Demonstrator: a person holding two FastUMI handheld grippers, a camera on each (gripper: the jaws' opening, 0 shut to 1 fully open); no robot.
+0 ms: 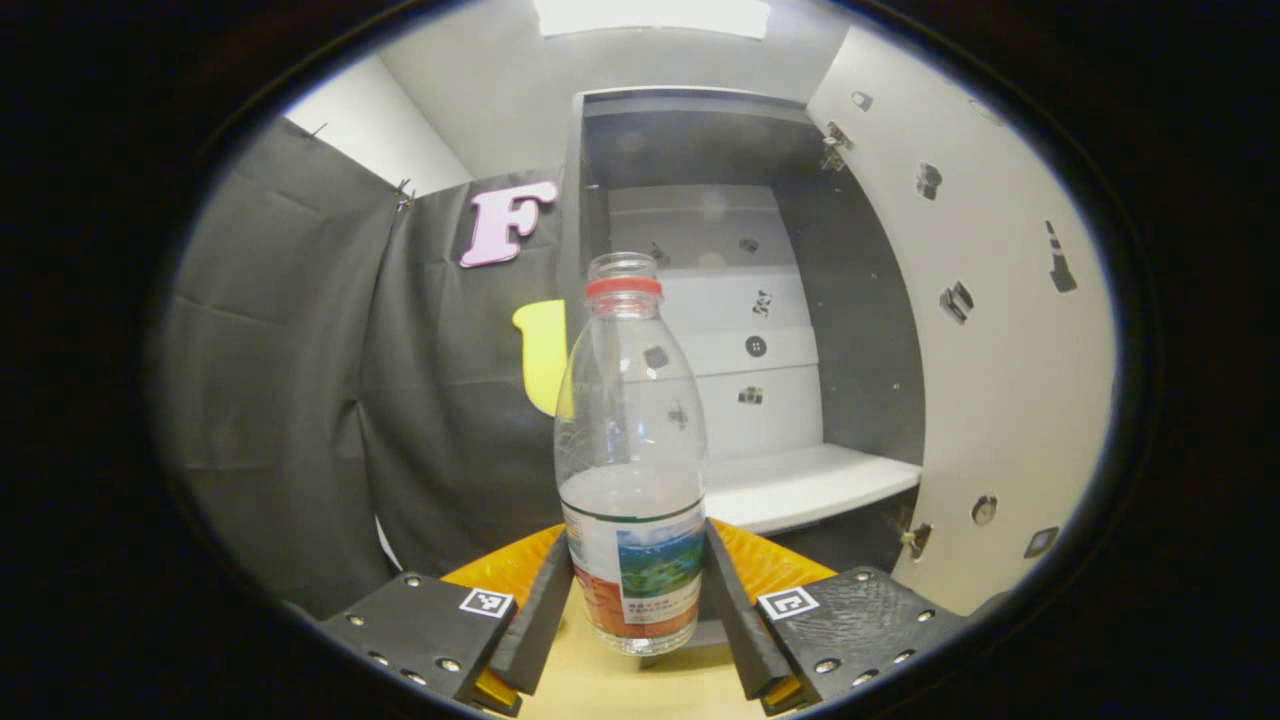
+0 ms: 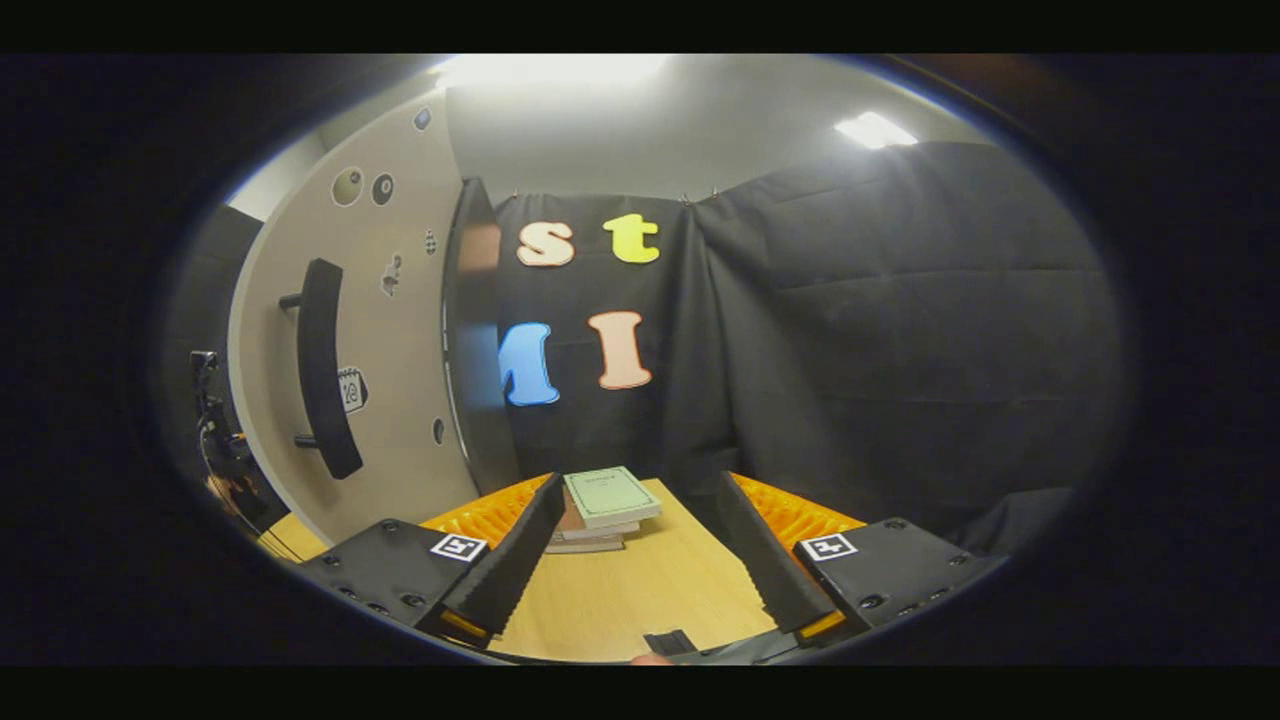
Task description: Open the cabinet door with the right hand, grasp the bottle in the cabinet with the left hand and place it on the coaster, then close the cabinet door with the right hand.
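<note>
Left gripper view, left gripper clamped on bottle, upright, base seemingly on table, cabinet door open far right, right gripper spread, holding nothing, near books

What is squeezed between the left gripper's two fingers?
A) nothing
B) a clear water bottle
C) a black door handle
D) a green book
B: in the left gripper view the left gripper has both fingers pressed on the labelled lower part of the clear water bottle.

Cloth-walled recording booth with sticker-dotted cabinet, wooden table.
</note>
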